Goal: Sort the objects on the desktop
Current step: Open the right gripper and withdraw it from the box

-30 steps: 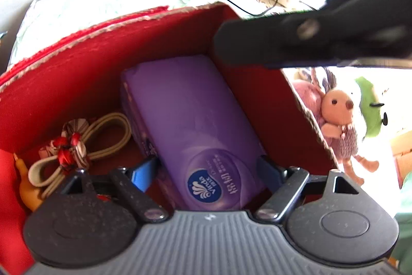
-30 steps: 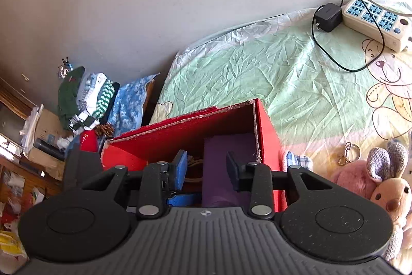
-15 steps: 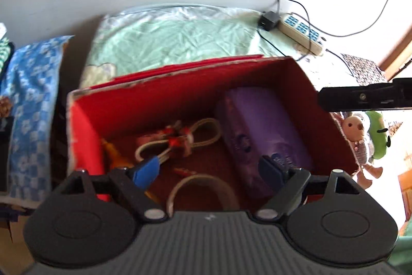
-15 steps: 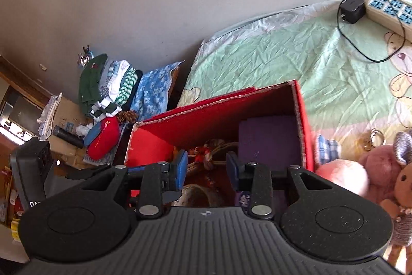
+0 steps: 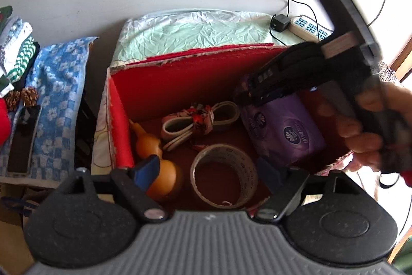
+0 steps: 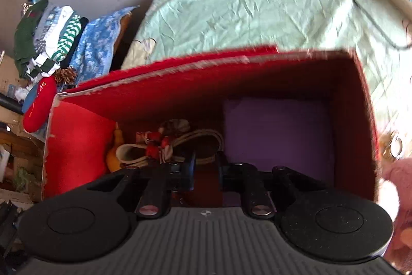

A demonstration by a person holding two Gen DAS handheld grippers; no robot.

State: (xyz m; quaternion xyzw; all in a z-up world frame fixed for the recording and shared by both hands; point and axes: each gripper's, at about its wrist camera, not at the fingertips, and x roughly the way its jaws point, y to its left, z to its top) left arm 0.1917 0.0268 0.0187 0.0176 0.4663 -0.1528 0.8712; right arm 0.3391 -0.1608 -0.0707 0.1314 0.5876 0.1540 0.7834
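A red box (image 5: 180, 79) stands on the green sheet. In it lie a purple tissue pack (image 5: 285, 130), a tape roll (image 5: 226, 174), an orange gourd (image 5: 154, 151) and a beige strap with red knots (image 5: 198, 117). My left gripper (image 5: 208, 172) is open and empty above the box's near side. My right gripper (image 6: 206, 169) reaches down into the box (image 6: 206, 84) beside the tissue pack (image 6: 278, 135) and near the strap (image 6: 164, 143); its jaws stand a narrow gap apart with nothing between them. It also shows in the left wrist view (image 5: 296, 74), held by a hand.
A power strip (image 5: 309, 28) with a black adapter (image 5: 279, 22) lies at the back of the sheet. Folded clothes (image 6: 49, 32) and a blue checked towel (image 5: 54, 99) are to the left. A pink plush toy (image 6: 396, 172) lies right of the box.
My left gripper has pulled back and up from the tissue pack, so the whole box interior shows. My right gripper has moved down into the box.
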